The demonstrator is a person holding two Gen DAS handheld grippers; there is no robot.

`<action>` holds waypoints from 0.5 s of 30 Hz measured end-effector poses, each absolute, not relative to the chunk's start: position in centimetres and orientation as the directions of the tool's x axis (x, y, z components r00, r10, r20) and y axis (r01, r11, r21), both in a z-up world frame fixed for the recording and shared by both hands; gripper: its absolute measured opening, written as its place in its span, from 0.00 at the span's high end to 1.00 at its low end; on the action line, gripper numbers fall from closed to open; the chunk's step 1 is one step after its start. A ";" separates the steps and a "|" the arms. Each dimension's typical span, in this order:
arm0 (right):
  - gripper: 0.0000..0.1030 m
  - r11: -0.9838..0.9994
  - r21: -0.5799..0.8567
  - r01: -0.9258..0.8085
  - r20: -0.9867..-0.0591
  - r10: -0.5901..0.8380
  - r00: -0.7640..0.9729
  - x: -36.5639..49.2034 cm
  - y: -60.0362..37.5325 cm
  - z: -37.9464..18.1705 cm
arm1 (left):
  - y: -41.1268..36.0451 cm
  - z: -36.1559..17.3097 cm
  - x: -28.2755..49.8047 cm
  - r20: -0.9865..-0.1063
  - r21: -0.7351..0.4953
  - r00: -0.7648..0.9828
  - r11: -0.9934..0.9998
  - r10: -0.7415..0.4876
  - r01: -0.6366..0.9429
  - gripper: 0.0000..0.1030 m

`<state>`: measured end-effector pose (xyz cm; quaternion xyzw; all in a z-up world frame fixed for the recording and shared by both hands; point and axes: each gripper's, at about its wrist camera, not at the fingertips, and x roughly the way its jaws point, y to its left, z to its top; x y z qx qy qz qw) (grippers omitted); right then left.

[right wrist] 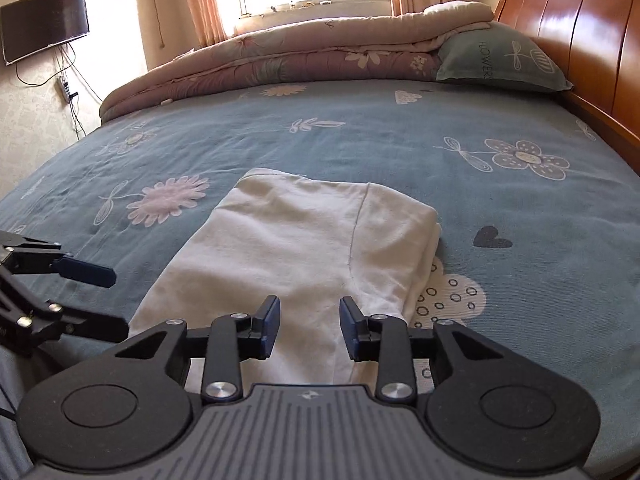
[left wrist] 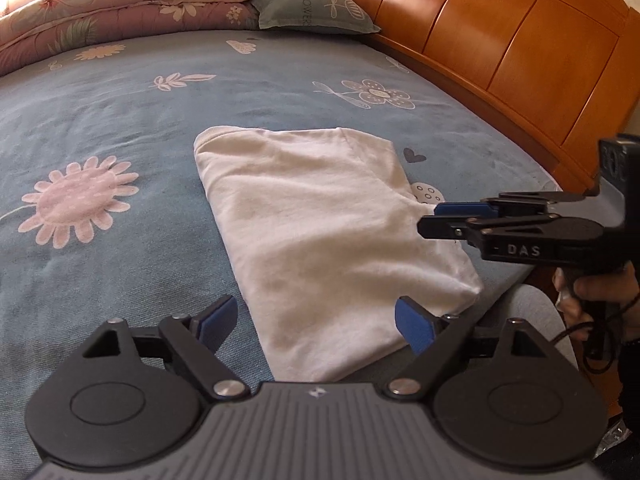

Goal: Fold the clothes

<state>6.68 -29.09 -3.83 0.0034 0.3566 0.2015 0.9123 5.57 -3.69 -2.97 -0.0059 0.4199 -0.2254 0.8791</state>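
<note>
While a white garment (left wrist: 320, 232) lies folded into a compact, layered rectangle on the blue floral bedsheet (left wrist: 120, 128), the left gripper (left wrist: 316, 326) and right gripper (right wrist: 309, 328) hover at its near edge, jaws spread and empty, seemingly poised to pinch the cloth.

Frame edge crops the television (right wrist: 44, 24) and headboard (right wrist: 580, 36).

"FLOWER" runs along the green pillow (right wrist: 496, 58), and "DAS" sits on the right gripper (left wrist: 430, 218), white on black.
</note>
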 end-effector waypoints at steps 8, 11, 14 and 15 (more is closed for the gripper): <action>0.48 0.928 0.142 -0.345 -0.661 0.349 0.665 5.2 -30.3 -4.7 | -3.2 -3.5 7.3 -0.743 -0.233 0.542 0.910 -0.394 0.343 0.15; 0.43 0.924 0.126 -0.362 -0.652 0.352 0.672 4.9 -29.8 -4.0 | -4.4 -3.1 8.6 -0.730 -0.236 0.547 0.902 -0.409 0.360 0.15; 0.42 0.928 0.113 -0.355 -0.663 0.336 0.669 5.3 -29.4 -4.2 | -5.6 -3.0 10.3 -0.723 -0.253 0.548 0.899 -0.422 0.359 0.15; 0.42 0.930 0.122 -0.348 -0.665 0.337 0.667 5.5 -29.5 -4.4 | -6.1 -3.1 10.8 -0.721 -0.260 0.547 0.898 -0.426 0.355 0.15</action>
